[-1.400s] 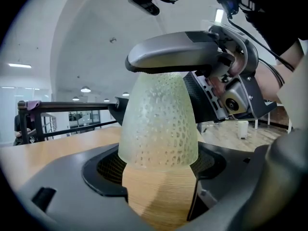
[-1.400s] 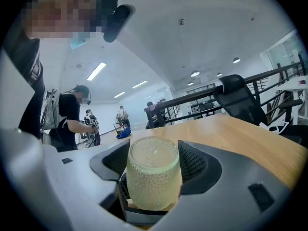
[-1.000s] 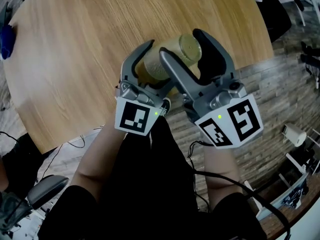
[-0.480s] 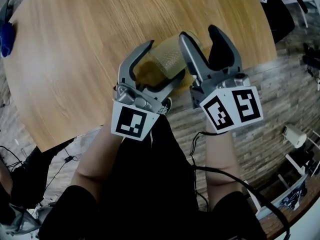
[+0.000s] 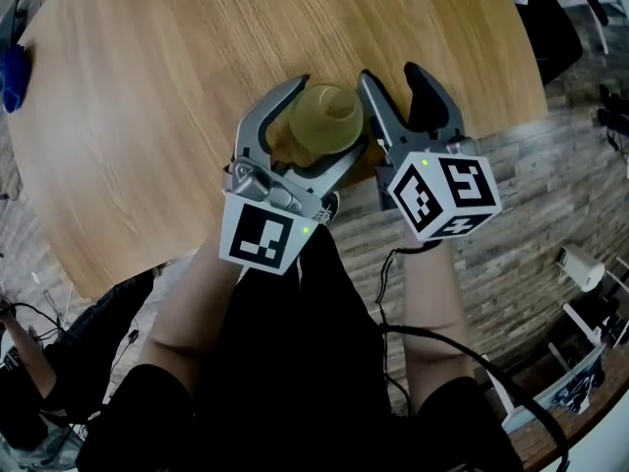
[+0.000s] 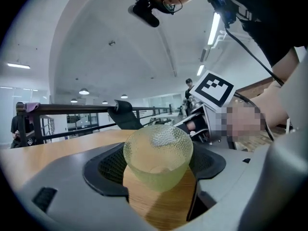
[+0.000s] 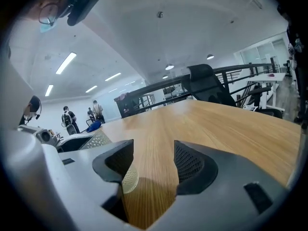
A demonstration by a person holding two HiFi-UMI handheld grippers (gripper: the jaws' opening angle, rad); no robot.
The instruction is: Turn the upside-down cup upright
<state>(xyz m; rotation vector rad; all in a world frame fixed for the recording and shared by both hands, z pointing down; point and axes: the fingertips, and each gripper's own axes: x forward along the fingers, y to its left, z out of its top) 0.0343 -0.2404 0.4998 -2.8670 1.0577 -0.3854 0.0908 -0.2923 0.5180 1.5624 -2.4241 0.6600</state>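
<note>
Two grippers crowd the near edge of the round wooden table point(image 5: 147, 87) in the head view. The left gripper point(image 5: 330, 116) is clamped on the yellow-green cup point(image 5: 322, 118). The right gripper point(image 5: 390, 73) sits just beside the cup on its right, jaws apart.

In the left gripper view the dimpled, translucent cup stands vertical between both pads, wider end up. Whether its base touches the wood I cannot tell.

In the right gripper view the jaws stand wide with only bare tabletop between them, having just been closing a little. A sliver of the cup peeks from behind the left jaw.
</note>
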